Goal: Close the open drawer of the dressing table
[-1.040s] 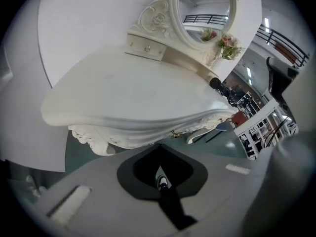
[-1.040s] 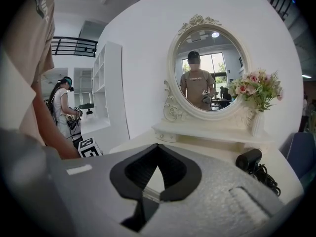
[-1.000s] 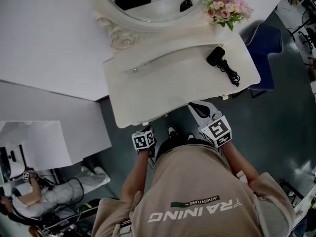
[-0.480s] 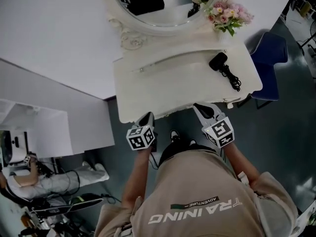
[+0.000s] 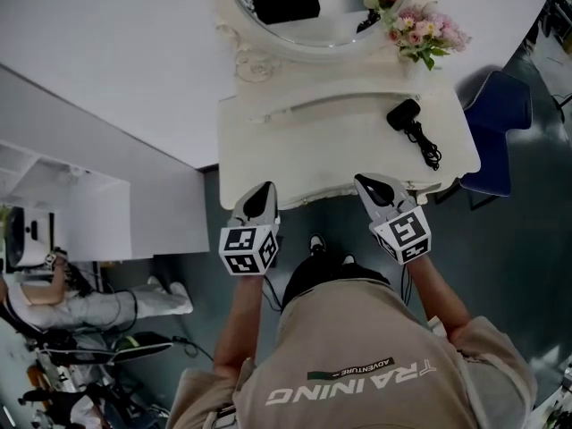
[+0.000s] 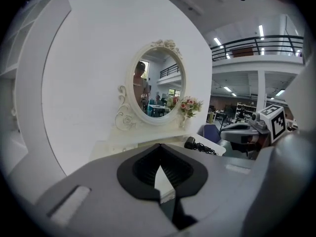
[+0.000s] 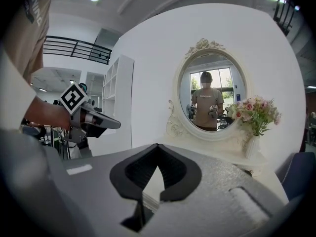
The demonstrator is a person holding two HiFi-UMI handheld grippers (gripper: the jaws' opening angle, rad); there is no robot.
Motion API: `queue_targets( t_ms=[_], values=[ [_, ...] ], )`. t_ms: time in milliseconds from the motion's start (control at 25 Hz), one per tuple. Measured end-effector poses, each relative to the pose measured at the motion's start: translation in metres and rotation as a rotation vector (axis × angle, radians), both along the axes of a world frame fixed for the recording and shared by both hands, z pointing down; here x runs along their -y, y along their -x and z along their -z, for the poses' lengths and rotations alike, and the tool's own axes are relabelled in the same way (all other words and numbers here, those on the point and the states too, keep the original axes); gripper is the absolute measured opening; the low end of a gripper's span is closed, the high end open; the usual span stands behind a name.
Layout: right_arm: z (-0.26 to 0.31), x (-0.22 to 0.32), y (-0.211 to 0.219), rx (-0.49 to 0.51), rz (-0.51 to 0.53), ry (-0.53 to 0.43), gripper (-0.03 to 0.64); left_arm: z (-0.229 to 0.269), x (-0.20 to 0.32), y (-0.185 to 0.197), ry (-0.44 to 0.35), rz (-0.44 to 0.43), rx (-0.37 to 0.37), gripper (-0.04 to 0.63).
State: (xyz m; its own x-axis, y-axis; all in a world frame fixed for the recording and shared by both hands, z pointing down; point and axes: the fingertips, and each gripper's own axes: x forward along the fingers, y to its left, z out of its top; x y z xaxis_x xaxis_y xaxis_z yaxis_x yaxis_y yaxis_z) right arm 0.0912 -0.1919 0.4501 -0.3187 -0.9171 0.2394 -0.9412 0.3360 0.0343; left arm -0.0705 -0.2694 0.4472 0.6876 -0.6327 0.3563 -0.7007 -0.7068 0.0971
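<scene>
The white dressing table [image 5: 295,164] stands straight ahead below its oval mirror [image 5: 308,16]. Its front edge faces me; from above I cannot make out a drawer front. My left gripper [image 5: 262,189] is shut and empty, its tip over the table's front left edge. Shut and empty as well, my right gripper [image 5: 362,181] has its tip at the front edge, right of centre. In the left gripper view the closed left gripper [image 6: 158,146] points at the tabletop [image 6: 133,142]. The right gripper [image 7: 157,145] also points at the tabletop, toward the mirror [image 7: 212,95].
A black hair dryer [image 5: 404,114] with its cord lies on the tabletop's right side. Pink flowers [image 5: 427,32] stand at the back right. A blue chair [image 5: 500,128] is to the table's right, a white shelf unit [image 5: 80,213] to its left, with a seated person [image 5: 54,307] beyond.
The left gripper has risen and moved forward to the table's front edge. The right gripper stays at that edge. The head view has shifted, so the table sits further right in it.
</scene>
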Motion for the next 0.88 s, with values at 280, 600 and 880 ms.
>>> queue_targets(
  t_ms=[280, 600, 880],
  values=[
    [0.03, -0.005, 0.004, -0.011, -0.009, -0.057, 0.002, 0.043, -0.001, 0.004, -0.117, 0.005, -0.01, 0.017],
    [0.049, -0.008, 0.021, -0.038, -0.029, -0.111, 0.002, 0.084, -0.006, 0.011, -0.229, -0.021, -0.059, 0.017],
    [0.071, -0.008, 0.043, -0.065, -0.037, -0.181, 0.002, 0.093, -0.005, 0.029, -0.266, -0.025, -0.072, 0.017]
  ],
)
